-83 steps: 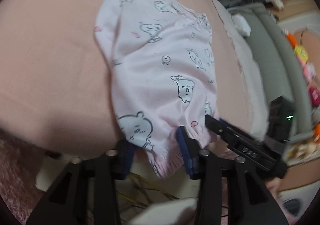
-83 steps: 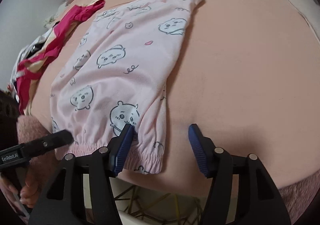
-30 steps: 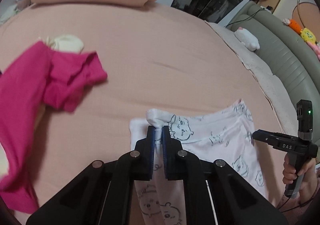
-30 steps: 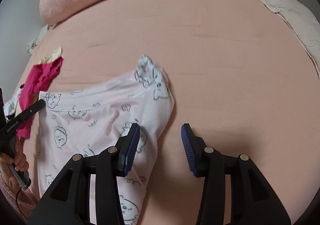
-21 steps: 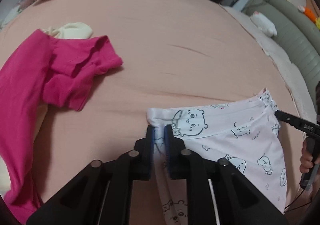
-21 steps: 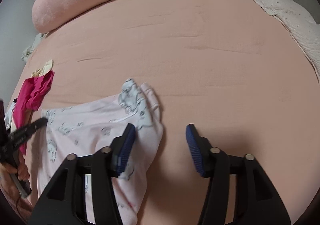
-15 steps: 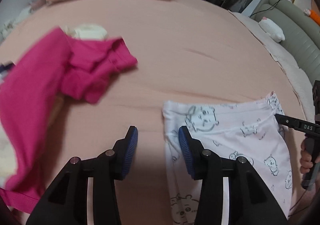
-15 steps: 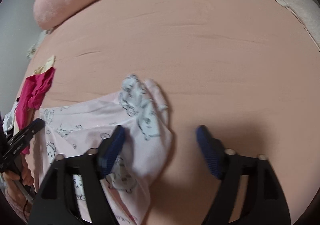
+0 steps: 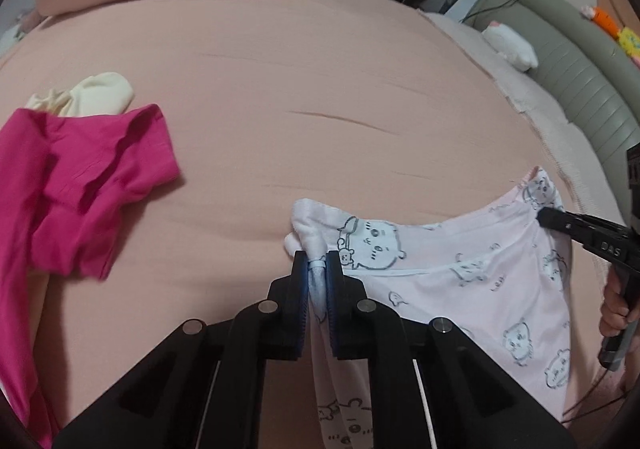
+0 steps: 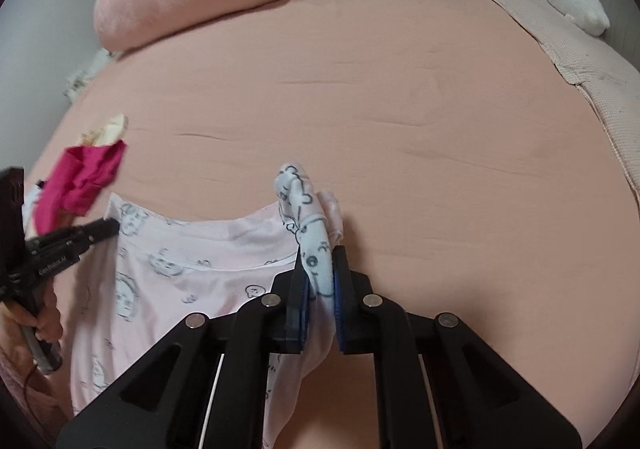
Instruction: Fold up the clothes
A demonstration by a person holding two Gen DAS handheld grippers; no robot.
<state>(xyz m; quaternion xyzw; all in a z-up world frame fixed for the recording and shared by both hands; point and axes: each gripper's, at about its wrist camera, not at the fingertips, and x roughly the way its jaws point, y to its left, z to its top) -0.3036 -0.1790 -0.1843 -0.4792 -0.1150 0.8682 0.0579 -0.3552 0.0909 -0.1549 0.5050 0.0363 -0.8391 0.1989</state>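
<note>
— Left claw (image 9: pixel 318 269)? We've just closed it on a corner of the pink pants (image 9: pixel 472 273), lower centre of frame.

— Right claw (image 10: pixel 320 281) just clamped the other corner.

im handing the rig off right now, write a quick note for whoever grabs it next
Left gripper: jaws just closed, pinching the left corner of the pink printed garment.
Right gripper: jaws just closed, pinching the right corner of it.
The garment lies on the peach bed, its far edge held between the two grips.
Magenta garment and a cream piece lie unfolded to the left.
Done: both corners gripped.
Left: finish this fold, then the other clothes.
</note>
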